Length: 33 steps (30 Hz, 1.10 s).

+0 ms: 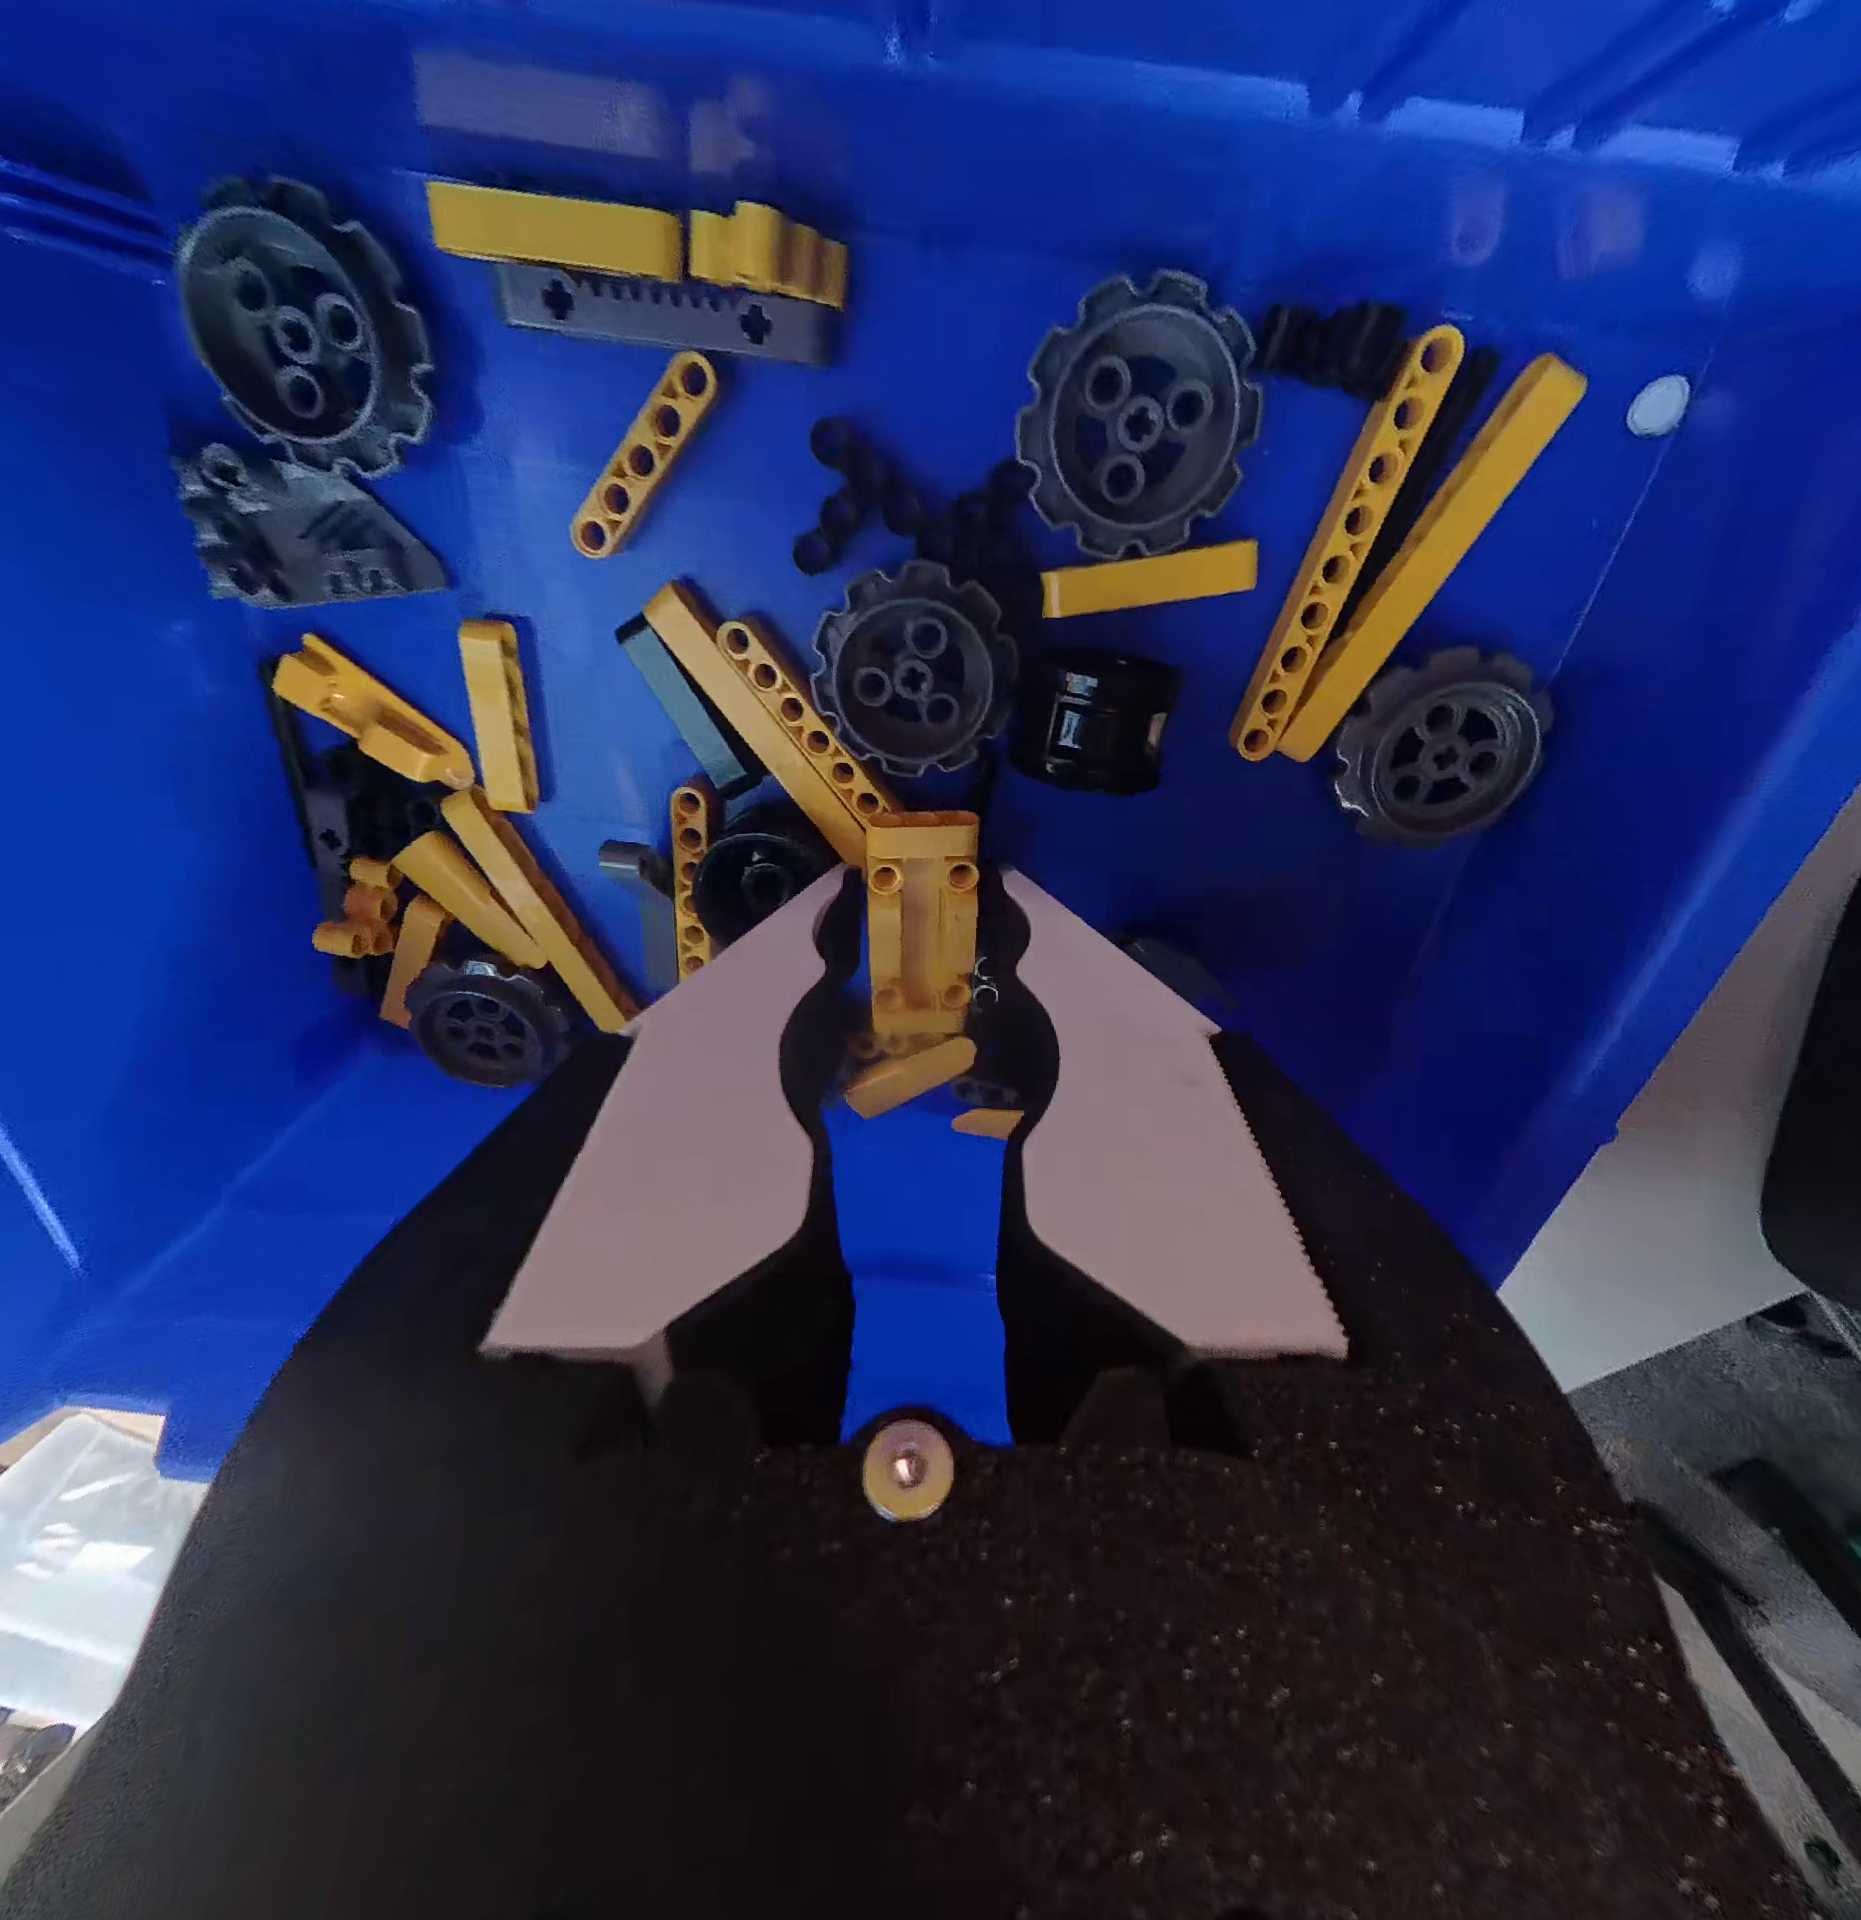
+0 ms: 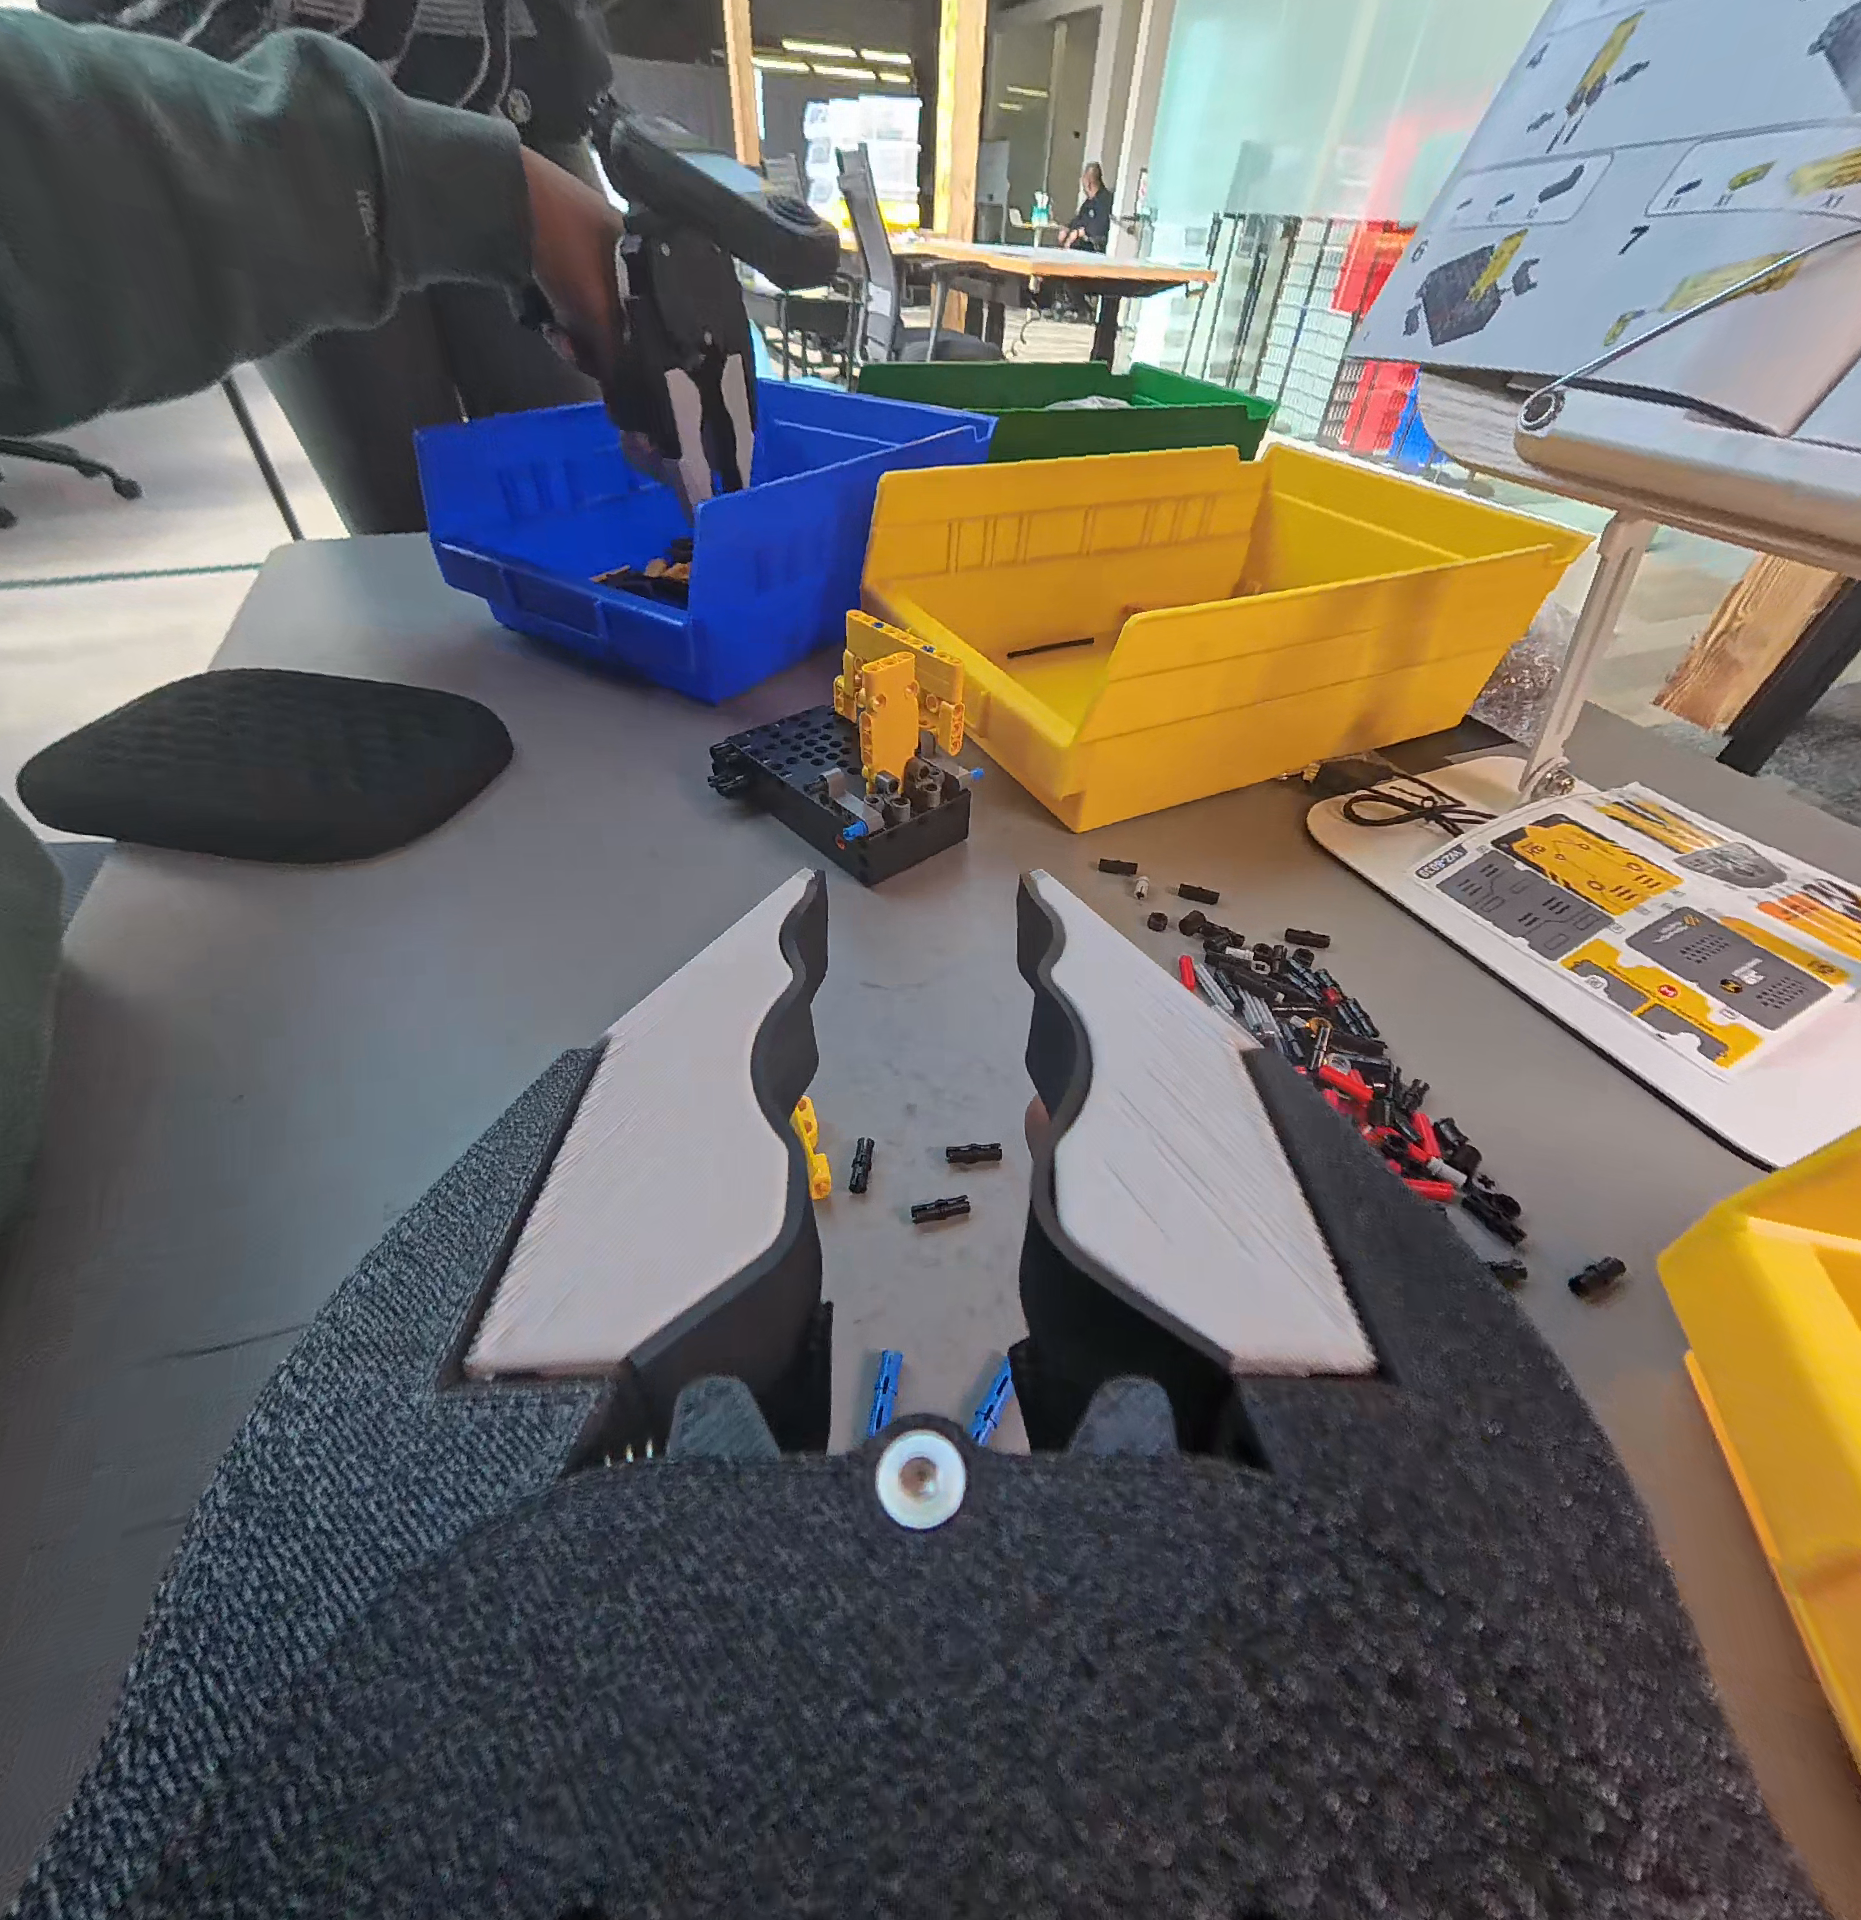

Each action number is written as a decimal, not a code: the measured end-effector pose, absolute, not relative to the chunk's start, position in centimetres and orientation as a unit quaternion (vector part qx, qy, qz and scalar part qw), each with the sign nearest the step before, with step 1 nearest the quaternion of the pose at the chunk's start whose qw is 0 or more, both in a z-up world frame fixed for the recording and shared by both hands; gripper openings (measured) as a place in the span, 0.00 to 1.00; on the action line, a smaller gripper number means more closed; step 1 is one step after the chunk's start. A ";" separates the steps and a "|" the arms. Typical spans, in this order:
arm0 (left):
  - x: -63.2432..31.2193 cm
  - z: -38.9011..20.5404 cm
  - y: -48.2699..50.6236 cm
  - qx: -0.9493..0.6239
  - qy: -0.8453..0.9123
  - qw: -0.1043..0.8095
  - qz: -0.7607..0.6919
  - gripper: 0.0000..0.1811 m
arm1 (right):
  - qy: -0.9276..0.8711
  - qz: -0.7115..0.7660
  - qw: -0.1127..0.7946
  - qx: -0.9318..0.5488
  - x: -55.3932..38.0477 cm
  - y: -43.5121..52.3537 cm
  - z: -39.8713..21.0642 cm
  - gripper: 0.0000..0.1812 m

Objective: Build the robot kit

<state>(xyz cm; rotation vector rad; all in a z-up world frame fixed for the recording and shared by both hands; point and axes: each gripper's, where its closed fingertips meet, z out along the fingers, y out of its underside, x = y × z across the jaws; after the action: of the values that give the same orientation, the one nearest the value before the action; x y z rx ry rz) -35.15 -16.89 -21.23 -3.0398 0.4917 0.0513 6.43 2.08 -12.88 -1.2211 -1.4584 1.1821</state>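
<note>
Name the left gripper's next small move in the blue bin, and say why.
Probably lift straight up: the left gripper looks closed on a yellow panel piece above loose parts in the blue bin, while the right gripper is open and empty.

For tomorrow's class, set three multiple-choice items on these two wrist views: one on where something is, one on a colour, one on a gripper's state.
1. Where is the left gripper?
A. inside the blue bin
B. over the yellow bin
C. on the black pad

2. What colour is the bin behind the blue one?
A. red
B. green
C. white

3. What is the right gripper doing?
A. clamping a wheel
B. holding a booklet
C. open, holding nothing

Answers:
1 A, the right wrist view shows it reaching down into the blue bin.
2 B, a green wall shows behind it.
3 C, its fingers stand apart over bare table.
</note>
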 end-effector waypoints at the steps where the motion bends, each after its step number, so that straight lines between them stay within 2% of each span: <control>1: -35.0 -21.4 -17.1 -0.986 0.166 0.026 0.016 0.13 | -0.585 0.476 0.434 -0.493 6.4 2.2 -13.0 0.20; 8: -35.5 -23.1 -17.4 -0.981 0.189 0.004 0.040 0.12 | -0.586 0.469 0.430 -0.502 6.3 2.4 -13.6 0.19; 20: -36.9 -20.9 -17.5 -0.981 0.182 0.007 0.074 0.12 | -0.584 0.465 0.431 -0.507 6.5 2.9 -13.7 0.18; 24: -36.3 -20.6 -20.0 -0.978 0.195 -0.047 0.054 0.16 | -0.584 0.465 0.430 -0.509 6.5 2.9 -13.8 0.18; 30: -35.0 -21.6 -24.8 -0.952 0.236 -0.192 0.046 0.25 | -0.587 0.462 0.423 -0.513 6.4 3.0 -14.3 0.18; 33: -35.1 -22.7 -25.3 -0.943 0.244 -0.221 0.055 0.27 | -0.589 0.458 0.421 -0.516 6.3 3.0 -14.5 0.18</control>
<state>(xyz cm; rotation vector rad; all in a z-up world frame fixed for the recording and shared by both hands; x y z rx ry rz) -35.08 -25.29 -22.66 -3.4675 0.8982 0.2034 6.33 3.01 -14.54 -1.2925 -1.4745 1.1477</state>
